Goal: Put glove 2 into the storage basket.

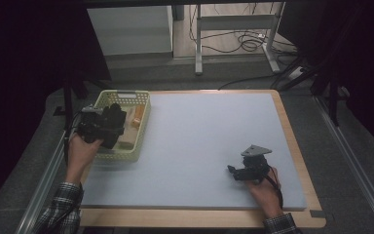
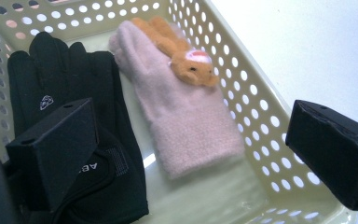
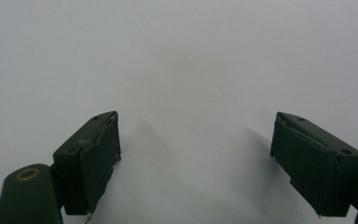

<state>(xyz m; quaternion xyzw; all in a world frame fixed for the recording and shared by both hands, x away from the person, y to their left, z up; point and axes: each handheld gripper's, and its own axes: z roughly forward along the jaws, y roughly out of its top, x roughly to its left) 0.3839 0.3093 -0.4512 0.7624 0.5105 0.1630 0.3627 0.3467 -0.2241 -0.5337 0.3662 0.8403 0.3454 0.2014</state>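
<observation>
Pale grey matting (image 1: 199, 146) covers the wooden table in the high view, with dark floor, cables and a white stand beyond its far edge. At the far-left corner of the mat sits one cream perforated basket (image 1: 143, 127), and the left gripper (image 1: 108, 124) hangs directly over it, while the right gripper (image 1: 237, 171) rests low over bare mat near the right, well apart from the basket; the left hand is plainly the nearer one for anything in there. From the left gripper view, the basket wall (image 2: 256, 116) encloses two gloves lying side by side: one black glove (image 2: 79, 88) on the left and one pink fleece glove (image 2: 182, 112) on the right, the pink one carrying one small orange plush animal (image 2: 186, 58) near its far end. The left jaws stand wide apart and hold nothing; one is over the black glove's cuff, the other past the basket's right wall, so the pink glove lies between and ahead of them, its long axis running away from the jaws toward the far-left. From the right gripper view, its jaws are spread wide and empty above plain mat (image 3: 191, 60).
</observation>
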